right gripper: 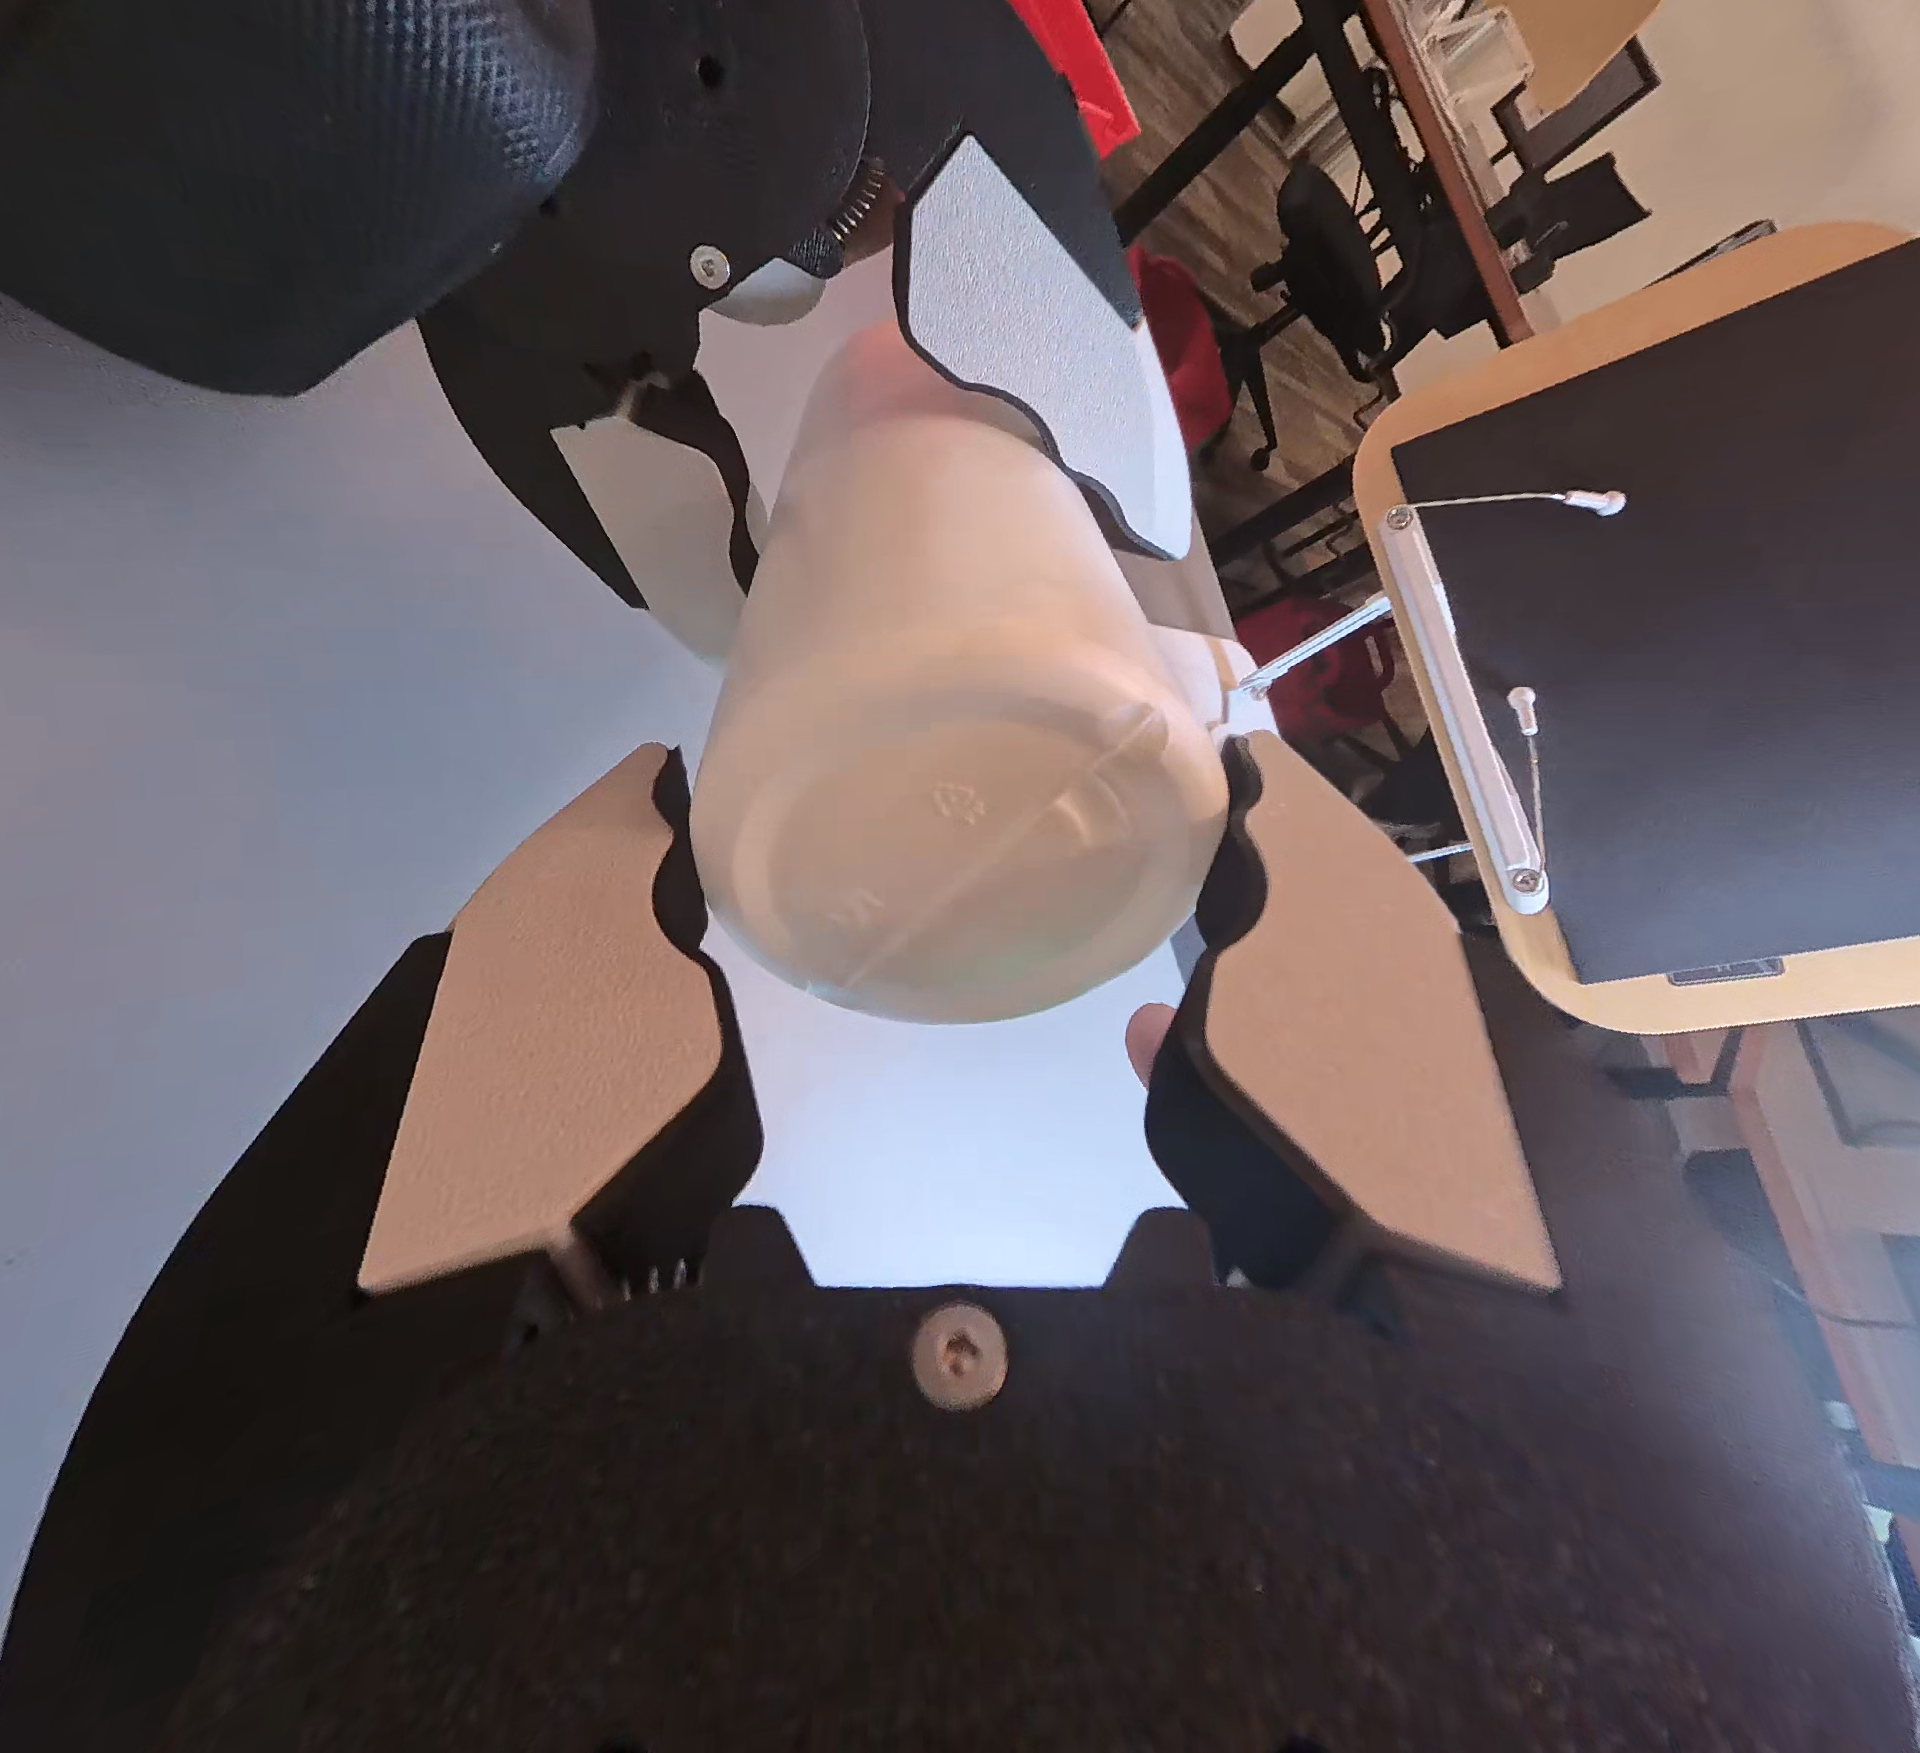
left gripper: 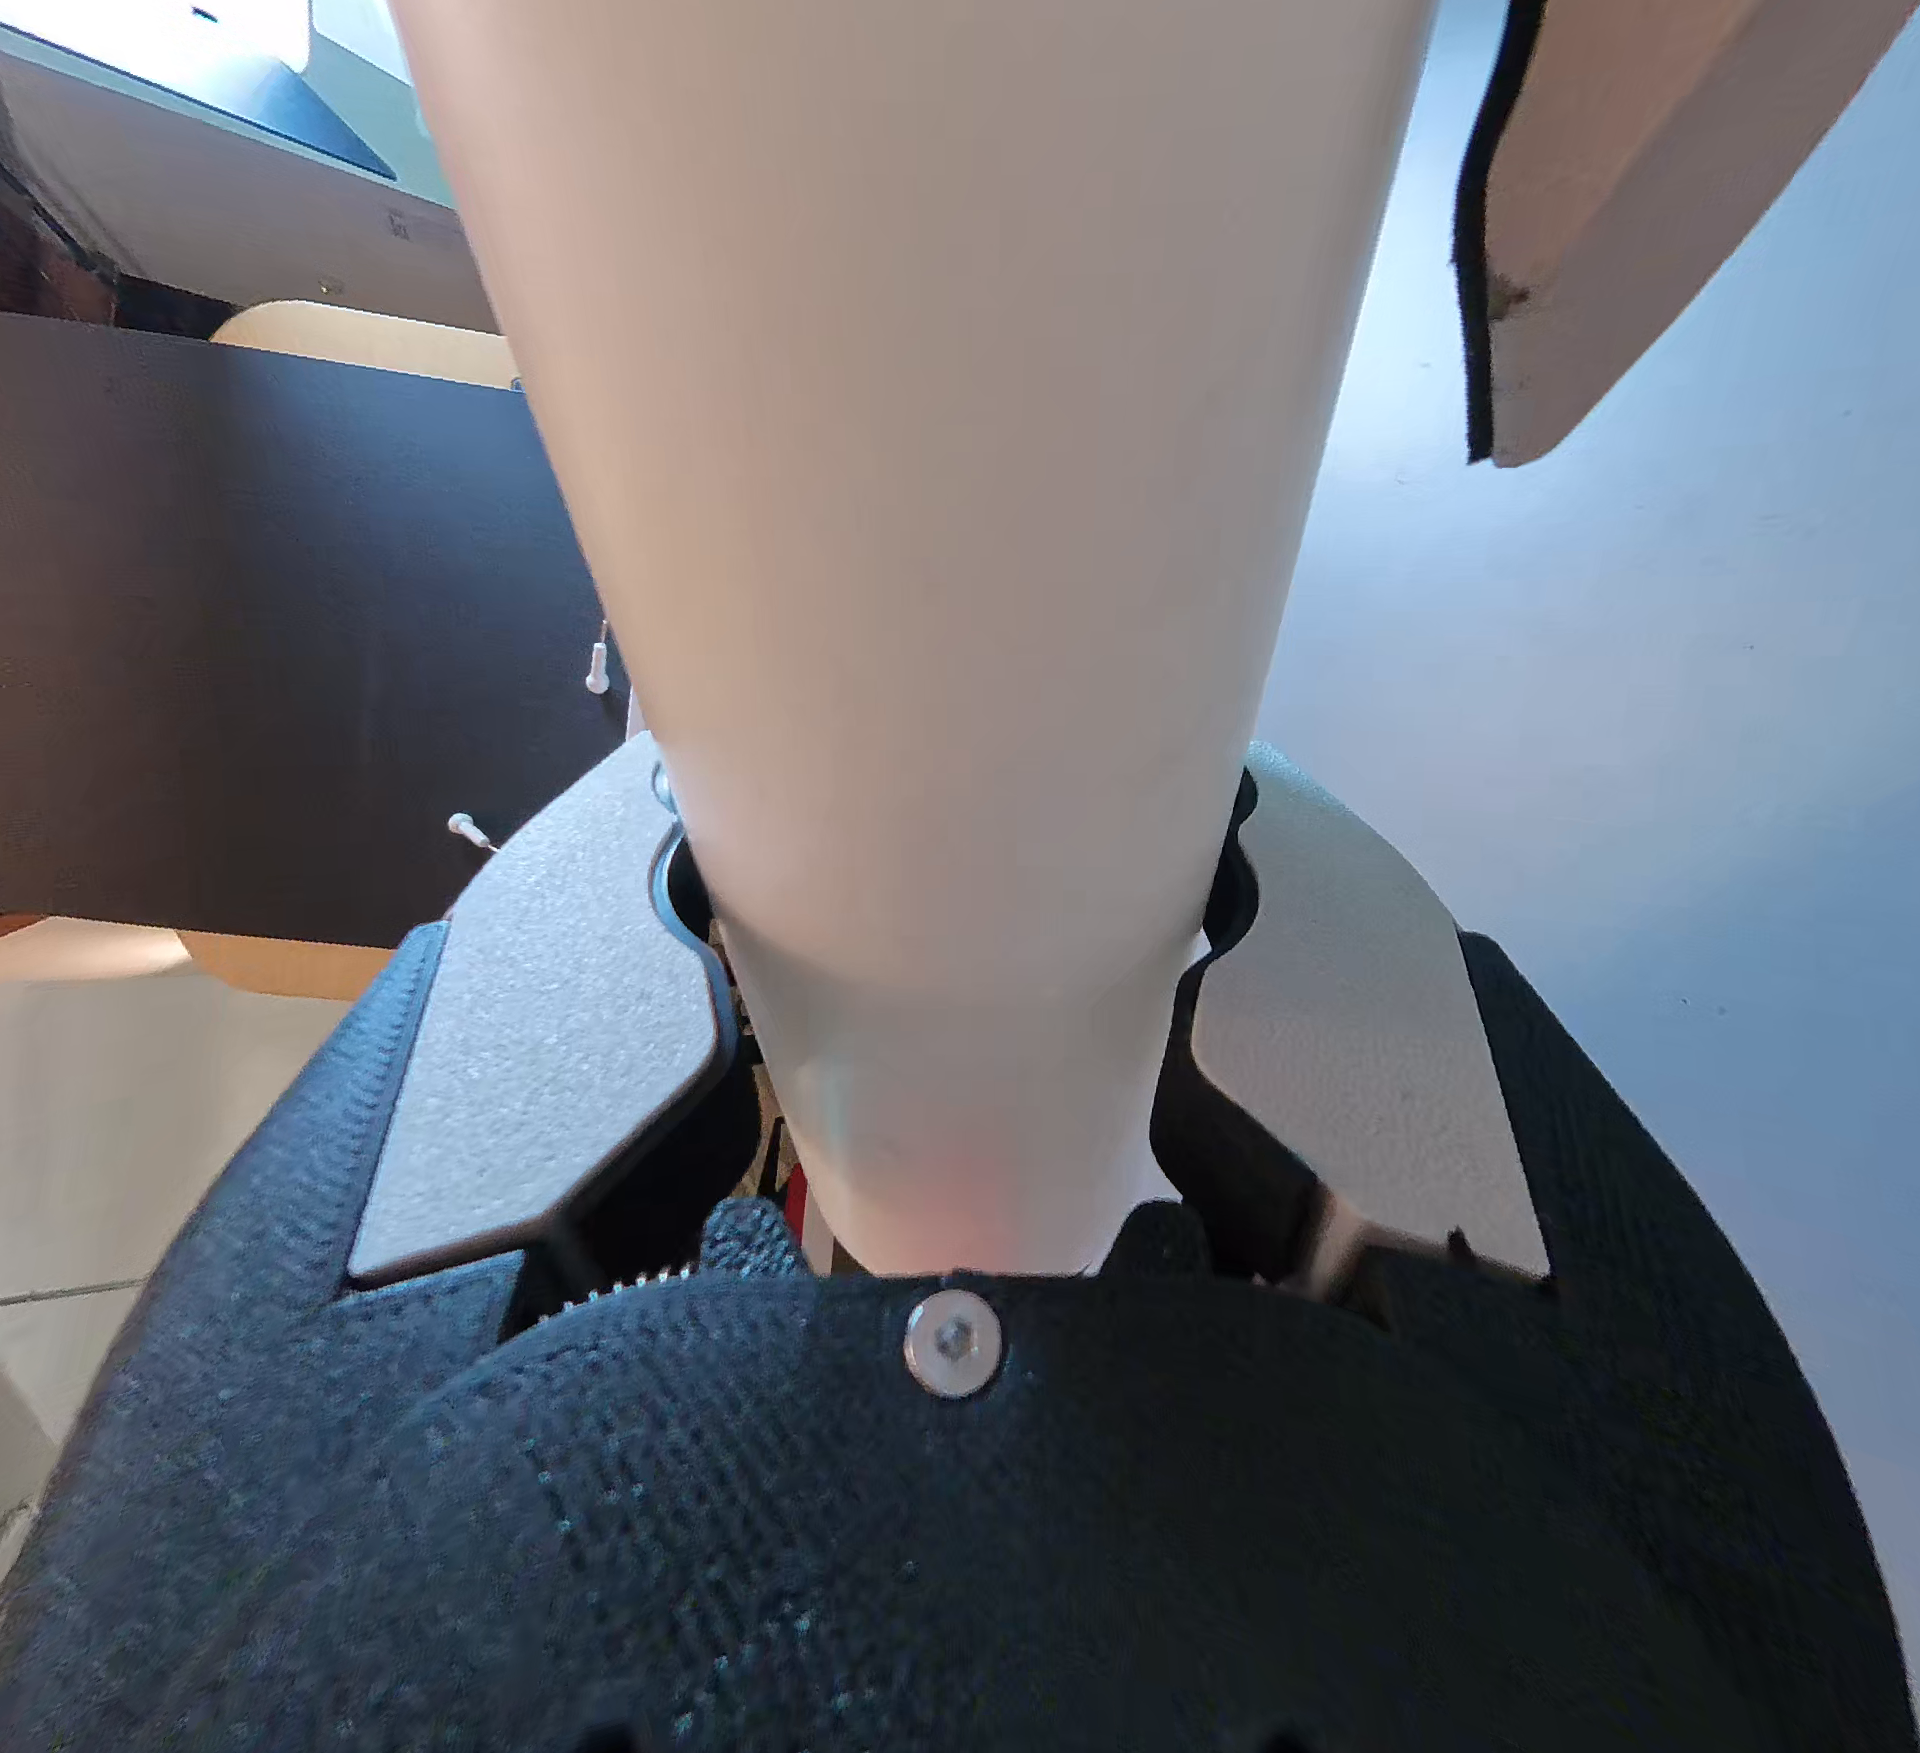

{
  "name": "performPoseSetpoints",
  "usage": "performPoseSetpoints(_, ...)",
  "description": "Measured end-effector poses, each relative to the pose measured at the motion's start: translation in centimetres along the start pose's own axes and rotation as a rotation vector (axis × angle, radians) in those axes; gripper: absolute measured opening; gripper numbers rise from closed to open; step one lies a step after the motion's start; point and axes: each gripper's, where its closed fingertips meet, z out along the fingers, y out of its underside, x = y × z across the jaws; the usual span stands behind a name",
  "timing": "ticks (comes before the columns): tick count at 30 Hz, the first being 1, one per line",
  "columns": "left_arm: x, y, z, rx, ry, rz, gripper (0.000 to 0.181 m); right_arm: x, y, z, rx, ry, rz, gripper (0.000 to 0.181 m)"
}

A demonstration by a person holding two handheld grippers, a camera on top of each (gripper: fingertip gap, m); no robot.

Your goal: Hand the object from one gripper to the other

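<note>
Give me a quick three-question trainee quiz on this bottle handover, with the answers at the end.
1. Which tongs clamp the white bottle at its narrow end?
2. True or false: the bottle is red.
3. The right tongs are: A) around the bottle's base, B) far away from the bottle, C) gripping a cup.
Key: 1. the left tongs; 2. false; 3. A.

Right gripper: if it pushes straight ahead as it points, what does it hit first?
Likely the white bottle: its base faces the right gripper, which is open around it, while the left gripper holds it farther up.
</note>
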Motion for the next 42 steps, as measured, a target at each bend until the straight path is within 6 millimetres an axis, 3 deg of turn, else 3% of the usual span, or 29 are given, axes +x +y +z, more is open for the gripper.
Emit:
performPoseSetpoints(7, -1.1, 0.3, -0.2, 0.026, -0.043, -0.051, 0.093, 1.1, -0.4, -0.9, 0.028, 0.03, 0.057, 0.094)
performPoseSetpoints(13, -1.6, 1.7, 0.0, 0.036, -0.024, -0.177, 0.091, 3.9, 0.2, -2.8, 0.101, 0.052, 0.21, 0.091)
performPoseSetpoints(17, -1.2, 1.9, 0.3, 0.078, 0.031, -0.291, 0.09, 5.6, 1.4, -3.8, 0.094, 0.092, 0.248, 0.09)
performPoseSetpoints(21, -0.5, 1.7, 0.6, 0.135, 0.115, -0.425, 0.089, 6.5, 1.1, -4.7, 0.108, 0.122, 0.24, 0.089)
performPoseSetpoints(24, 1.4, -1.0, 0.0, 0.282, 0.35, -0.67, 0.081, 7.0, 0.4, -5.4, 0.147, 0.153, 0.236, 0.089)
performPoseSetpoints(28, 4.7, -8.6, -3.1, 0.626, 0.901, -1.178, 0.075, 8.8, -2.1, -7.6, 0.364, 0.249, 0.308, 0.089)
performPoseSetpoints(30, 4.9, -11.5, -3.9, 0.776, 1.059, -1.382, 0.08, 9.6, -3.9, -9.5, 0.562, 0.256, 0.401, 0.088)
performPoseSetpoints(31, 4.2, -12.6, -4.1, 0.867, 1.088, -1.49, 0.087, 10.0, -4.7, -10.6, 0.678, 0.24, 0.487, 0.088)
performPoseSetpoints(33, 0.6, -13.6, -4.4, 1.097, 1.029, -1.695, 0.094, 10.6, -5.8, -12.6, 0.891, 0.182, 0.666, 0.088)
performPoseSetpoints(36, -6.4, -12.4, -5.4, 1.365, 0.664, -1.749, 0.095, 10.4, -6.0, -13.2, 1.088, 0.028, 0.843, 0.088)
performPoseSetpoints(39, -11.1, -11.1, -7.8, 1.503, 0.464, -1.65, 0.096, 9.7, -5.3, -11.2, 1.11, -0.075, 0.937, 0.087)
performPoseSetpoints(42, -12.9, -9.2, -8.8, 1.497, 0.346, -1.567, 0.095, 7.8, -5.2, -8.3, 1.034, -0.18, 0.924, 0.086)
